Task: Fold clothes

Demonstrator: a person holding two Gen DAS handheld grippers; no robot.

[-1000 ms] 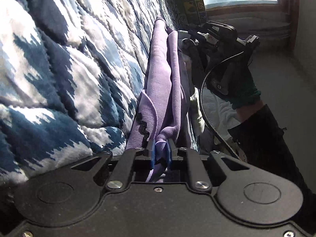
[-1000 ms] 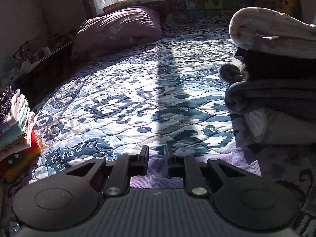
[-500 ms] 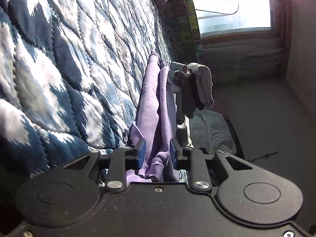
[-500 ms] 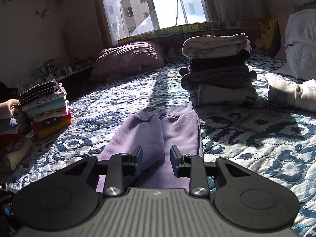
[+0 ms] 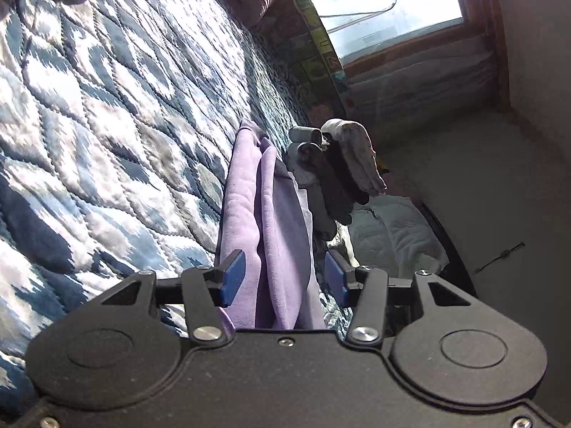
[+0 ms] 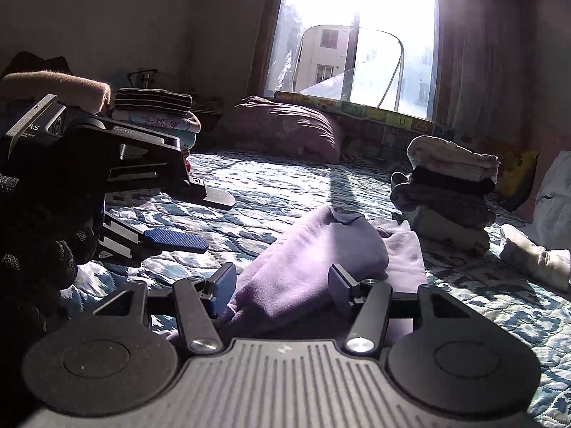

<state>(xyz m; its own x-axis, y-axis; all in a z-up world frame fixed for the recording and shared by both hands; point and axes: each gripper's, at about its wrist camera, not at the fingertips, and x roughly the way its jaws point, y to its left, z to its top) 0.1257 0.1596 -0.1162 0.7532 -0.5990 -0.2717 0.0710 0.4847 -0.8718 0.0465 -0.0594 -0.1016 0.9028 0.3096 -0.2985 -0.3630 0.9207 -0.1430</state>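
Blue-and-white quilted bedspread (image 5: 107, 135) carries the folded lilac fleece garment (image 6: 314, 264), lying lengthwise before me. My left tool (image 5: 282, 280) is spread wide, released, its pads either side of the cloth. My right tool (image 6: 282, 285) gapes likewise, gripping nothing. Right of the garment stands a stack of folded grey clothes (image 6: 449, 192).

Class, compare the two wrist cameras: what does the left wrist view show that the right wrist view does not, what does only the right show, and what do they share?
Only the left wrist view shows the bare floor beside the bed.

Only the right wrist view shows the left gripper from the side, open, and a second clothes stack behind it.

Both show the purple garment on the blue patterned quilt, the folded stack beside it, the window, and the camera's own gripper open; the right gripper straddles the garment.
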